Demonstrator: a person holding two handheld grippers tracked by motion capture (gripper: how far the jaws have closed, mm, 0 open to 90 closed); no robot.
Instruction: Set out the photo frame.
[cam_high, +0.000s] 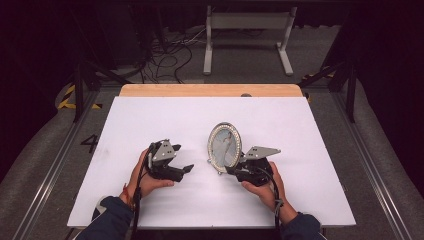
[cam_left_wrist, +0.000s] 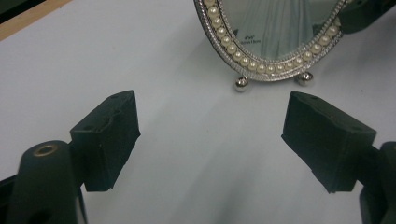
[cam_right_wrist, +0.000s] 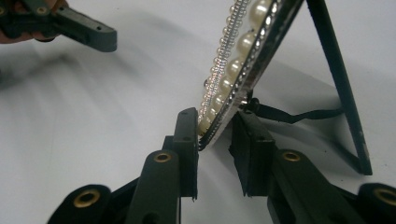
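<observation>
My left gripper (cam_high: 185, 169) hangs over the white table (cam_high: 150, 120) with its jaws spread wide and nothing between them. In the left gripper view the frame (cam_left_wrist: 275, 35) stands ahead of my two fingers (cam_left_wrist: 109, 137), a little toward the right one, well clear of both. Its two small ball feet rest on the table just beyond the fingertips.

My right gripper (cam_high: 231, 169) has the frame's lower edge (cam_right_wrist: 219, 126) between its fingers (cam_right_wrist: 187, 140). The left finger touches the pearl face; the right one sits just behind the back, by the thin cord that runs to the prop leg (cam_right_wrist: 338, 88). The jaws are nearly together, but I cannot tell whether both pads press firmly or whether the grip is slack.

As I judge it, the step in hand is steadying the frame upright on its prop, with the right side doing the holding and the left side free. The next move calls for a gentle touch: if I let go, the jaws must part evenly so the frame is not tipped off its leg; if I lift, I need a firmer pinch first, since the rim is thin and beaded.

Count: one frame, two ball feet, one prop leg, one cord, two grippers, one table.
</observation>
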